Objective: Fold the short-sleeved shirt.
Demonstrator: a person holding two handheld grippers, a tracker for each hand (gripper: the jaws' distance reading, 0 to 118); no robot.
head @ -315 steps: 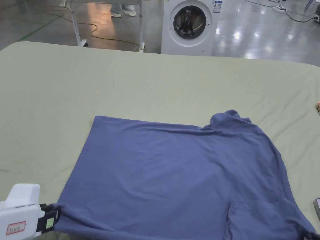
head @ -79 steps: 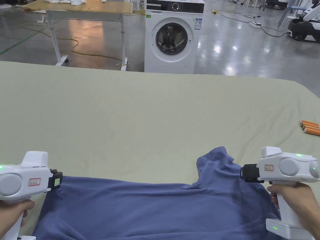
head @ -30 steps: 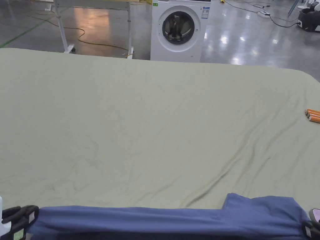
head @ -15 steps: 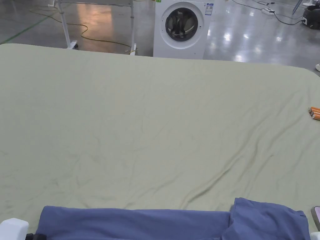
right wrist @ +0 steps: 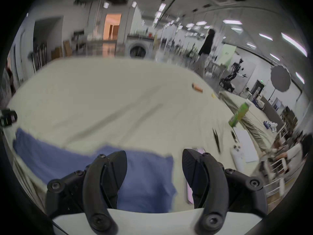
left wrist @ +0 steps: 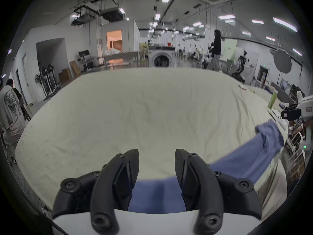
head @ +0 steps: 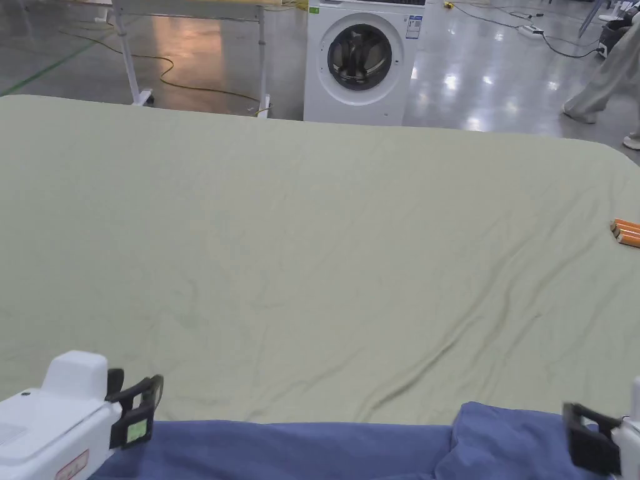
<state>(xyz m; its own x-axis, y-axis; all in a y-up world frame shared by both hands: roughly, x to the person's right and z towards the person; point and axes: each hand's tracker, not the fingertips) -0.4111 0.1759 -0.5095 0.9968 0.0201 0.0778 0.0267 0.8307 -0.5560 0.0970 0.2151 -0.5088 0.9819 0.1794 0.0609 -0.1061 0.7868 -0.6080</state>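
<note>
The blue short-sleeved cotton shirt (head: 350, 447) lies as a long folded band along the near edge of the pale green cloth-covered table (head: 312, 237); the left gripper (left wrist: 156, 170) and the right gripper (right wrist: 154, 169) hover just above its two ends, jaws wide apart, holding nothing; half a second ago both sat lower at the cloth; the fold could slump off the near edge, since much of it seems to overhang there.
</note>
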